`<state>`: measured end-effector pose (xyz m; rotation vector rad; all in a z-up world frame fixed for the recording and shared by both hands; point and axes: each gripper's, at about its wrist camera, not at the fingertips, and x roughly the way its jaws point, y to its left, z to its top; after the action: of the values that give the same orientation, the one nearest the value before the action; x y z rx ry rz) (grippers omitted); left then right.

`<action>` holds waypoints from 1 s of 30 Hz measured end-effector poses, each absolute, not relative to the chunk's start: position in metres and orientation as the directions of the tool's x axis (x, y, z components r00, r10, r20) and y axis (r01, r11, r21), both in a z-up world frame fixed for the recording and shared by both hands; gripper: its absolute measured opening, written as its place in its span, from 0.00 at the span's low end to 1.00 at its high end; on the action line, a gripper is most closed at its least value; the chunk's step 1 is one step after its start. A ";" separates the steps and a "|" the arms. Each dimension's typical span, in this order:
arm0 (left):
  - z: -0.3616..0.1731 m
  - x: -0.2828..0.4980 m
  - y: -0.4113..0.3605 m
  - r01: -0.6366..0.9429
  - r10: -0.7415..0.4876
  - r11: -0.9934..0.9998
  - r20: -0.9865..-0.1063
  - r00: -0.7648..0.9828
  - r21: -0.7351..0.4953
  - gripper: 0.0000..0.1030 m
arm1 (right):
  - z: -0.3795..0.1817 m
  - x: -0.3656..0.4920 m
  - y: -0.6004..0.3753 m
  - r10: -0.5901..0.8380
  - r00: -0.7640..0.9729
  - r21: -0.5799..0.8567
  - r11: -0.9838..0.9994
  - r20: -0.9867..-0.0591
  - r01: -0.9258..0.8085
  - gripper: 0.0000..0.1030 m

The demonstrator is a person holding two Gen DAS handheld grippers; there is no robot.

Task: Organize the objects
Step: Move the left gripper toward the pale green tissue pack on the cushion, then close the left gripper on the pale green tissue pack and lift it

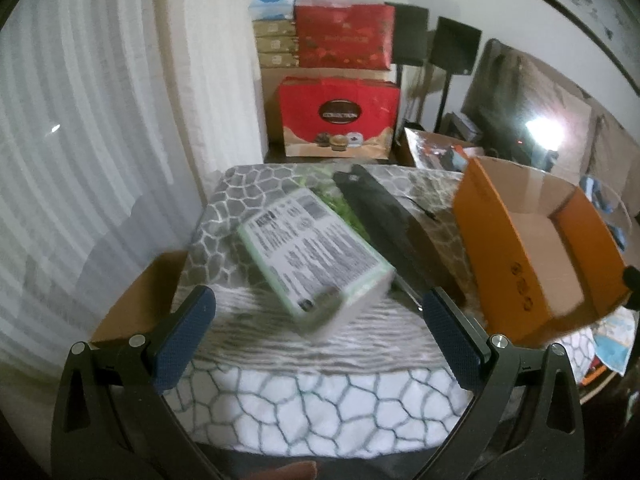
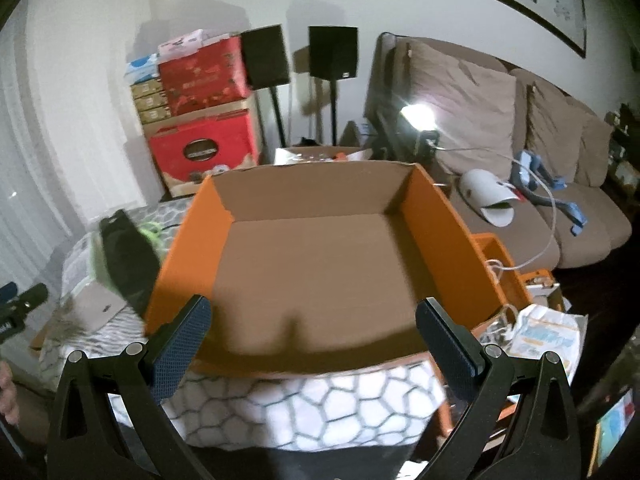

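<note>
A pale green box with a printed label [image 1: 316,256] lies on the patterned cloth [image 1: 320,412] just ahead of my left gripper [image 1: 316,320], which is open and empty. A long black flat object [image 1: 380,224] lies behind it over something green [image 1: 340,204]. An empty orange cardboard box [image 1: 540,248] stands to the right. In the right wrist view the orange box [image 2: 320,272] fills the middle, and my right gripper [image 2: 312,320] is open and empty at its near edge. The black object [image 2: 128,256] lies left of it.
Red gift boxes [image 1: 340,116] are stacked behind the table by the white curtain [image 1: 80,140]. A brown sofa [image 2: 520,160] with cushions and a white object stands to the right. Loose papers and bags [image 2: 540,332] lie right of the orange box. Two black speakers [image 2: 332,52] stand at the wall.
</note>
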<state>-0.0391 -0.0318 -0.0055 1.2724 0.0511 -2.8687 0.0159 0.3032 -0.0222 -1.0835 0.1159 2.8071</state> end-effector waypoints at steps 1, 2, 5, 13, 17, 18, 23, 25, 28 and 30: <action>-0.007 -0.042 -0.032 0.016 0.012 -0.999 -0.743 -0.669 -0.030 1.00 | -0.022 0.015 0.310 0.100 -0.732 0.025 -0.987 -0.673 -0.158 1.00; -0.009 -0.047 -0.034 0.015 0.017 -0.999 -0.749 -0.662 -0.036 1.00 | -0.021 0.013 0.317 0.109 -0.730 0.025 -0.985 -0.674 -0.170 1.00; -0.014 -0.060 -0.042 0.027 0.017 -0.999 -0.762 -0.647 -0.045 1.00 | -0.020 0.010 0.337 0.133 -0.724 0.025 -0.979 -0.676 -0.203 1.00; -0.031 -0.094 -0.063 0.045 0.060 -0.993 -0.799 -0.598 -0.108 1.00 | -0.021 0.001 0.396 0.179 -0.695 0.045 -0.956 -0.697 -0.292 1.00; -0.040 -0.114 -0.072 0.063 0.082 -0.988 -0.820 -0.566 -0.142 1.00 | -0.027 -0.004 0.420 0.183 -0.682 0.058 -0.947 -0.708 -0.315 1.00; -0.042 -0.119 -0.073 0.066 0.088 -0.987 -0.826 -0.557 -0.149 1.00 | -0.029 -0.007 0.426 0.185 -0.674 0.059 -0.945 -0.715 -0.321 1.00; -0.052 -0.141 -0.074 0.087 0.077 -0.986 -0.849 -0.523 -0.144 1.00 | -0.044 -0.021 0.451 0.153 -0.646 0.091 -0.941 -0.748 -0.327 1.00; -0.054 -0.147 -0.074 0.094 0.080 -0.984 -0.852 -0.517 -0.149 1.00 | -0.050 -0.026 0.459 0.143 -0.631 0.101 -0.937 -0.762 -0.334 1.00; -0.057 -0.152 -0.074 0.090 0.101 -0.982 -0.858 -0.504 -0.169 1.00 | -0.059 -0.032 0.469 0.135 -0.608 0.104 -0.934 -0.782 -0.342 1.00; -0.058 -0.155 -0.072 0.085 0.107 -0.982 -0.861 -0.497 -0.171 1.00 | -0.065 -0.034 0.474 0.125 -0.596 0.111 -0.932 -0.793 -0.344 0.99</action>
<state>-0.1551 -0.0724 -0.0582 1.5818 0.3020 -2.7121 -0.0336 0.4736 -0.0647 -1.2454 0.3697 2.5655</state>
